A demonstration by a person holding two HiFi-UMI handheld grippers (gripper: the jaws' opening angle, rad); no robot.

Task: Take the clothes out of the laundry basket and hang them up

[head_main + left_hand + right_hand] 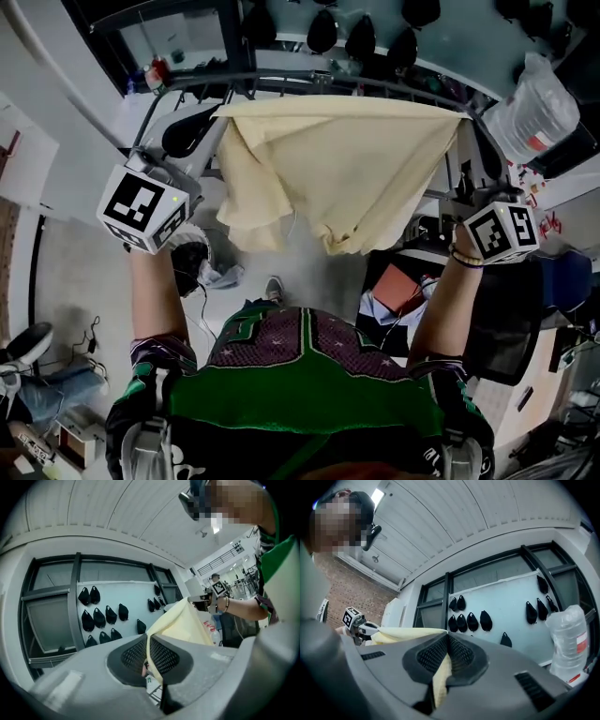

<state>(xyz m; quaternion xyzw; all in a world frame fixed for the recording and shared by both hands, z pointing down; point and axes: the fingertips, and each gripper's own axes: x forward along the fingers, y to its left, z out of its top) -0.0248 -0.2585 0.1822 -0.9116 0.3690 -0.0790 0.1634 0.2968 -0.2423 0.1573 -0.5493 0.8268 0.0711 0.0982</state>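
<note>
The left gripper (148, 643) is clamped on the left top corner of the yellow cloth (347, 159), and a fold shows between its pads. The right gripper (447, 644) pinches the right top corner the same way. The cloth hangs spread between them, with its top edge taut and its lower part in loose folds. A dark rail (309, 82) runs just beyond that edge. Black pouches (361, 37) hang on the far wall, and a clear plastic bottle (534, 108) stands at the far right.

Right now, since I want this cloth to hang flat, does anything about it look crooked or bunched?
Yes. The yellow cloth, taut along its top between the left hand-held gripper and the right hand-held gripper, hangs doubled over near the left one, and its bottom edge is uneven.
</note>
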